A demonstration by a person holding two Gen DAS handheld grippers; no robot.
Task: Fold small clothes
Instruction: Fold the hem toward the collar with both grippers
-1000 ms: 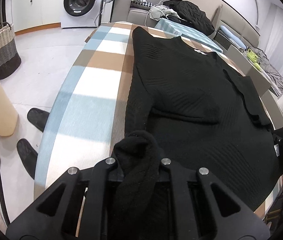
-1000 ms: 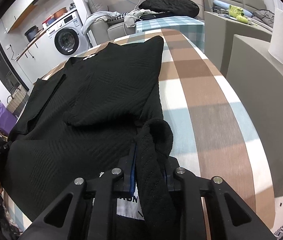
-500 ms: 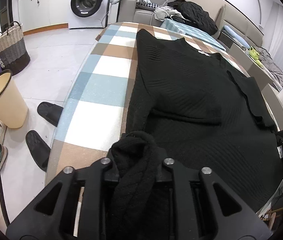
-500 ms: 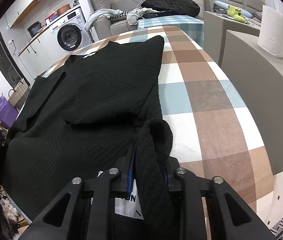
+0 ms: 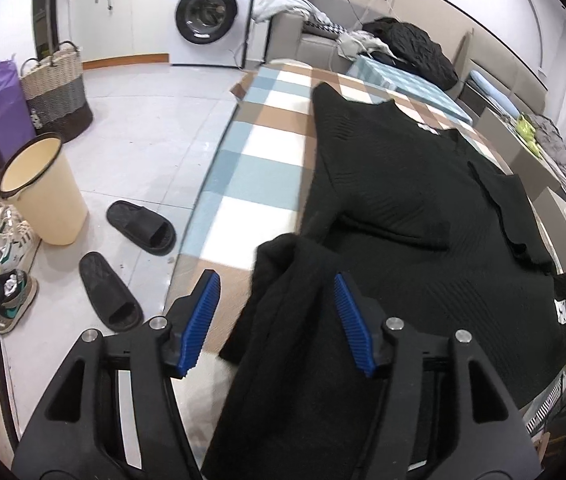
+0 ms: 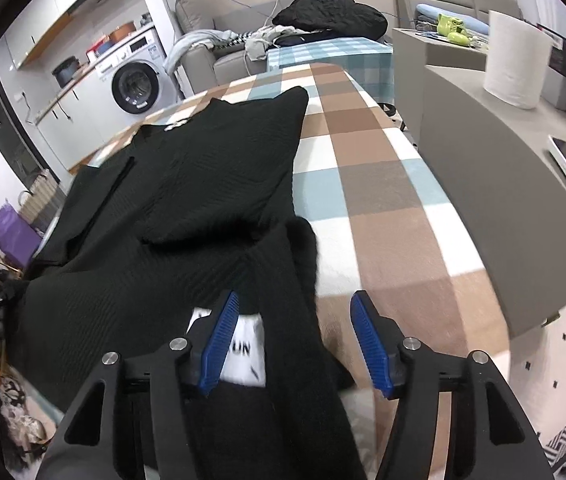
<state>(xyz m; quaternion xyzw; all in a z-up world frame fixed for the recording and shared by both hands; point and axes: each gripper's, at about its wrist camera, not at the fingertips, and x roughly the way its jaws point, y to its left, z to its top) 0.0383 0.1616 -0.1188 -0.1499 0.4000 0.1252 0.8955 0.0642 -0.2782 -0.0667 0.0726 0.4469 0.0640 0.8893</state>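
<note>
Black knit sweater (image 5: 423, 208) is lying flat on the checked tablecloth (image 5: 259, 148), long axis running along the table, neckline and white label at the far end toward the sofa, hem at the near edge. Both sleeves are lying folded in across the chest.

Left wrist view: left gripper (image 5: 275, 316) is standing with jaws apart, blue pads (image 5: 203, 316) clear of the cloth on the left side. A bunched hem corner is draping loose between them; the right pad is sitting close against the fabric, contact uncertain. Jaws have just been opening; a second ago they were clamped on this corner. Slippers (image 5: 123, 256) and a cream bin (image 5: 43, 192) are showing on the floor to the left.

Right wrist view: right gripper (image 6: 295, 340) is likewise standing apart, having just been opening off the opposite hem corner, which it was pinching earlier. The fold of cloth and a white tag (image 6: 243, 352) are lying between the pads (image 6: 371, 344), nearer the left one. A paper roll (image 6: 517, 64) is standing on the grey counter at right.
</note>
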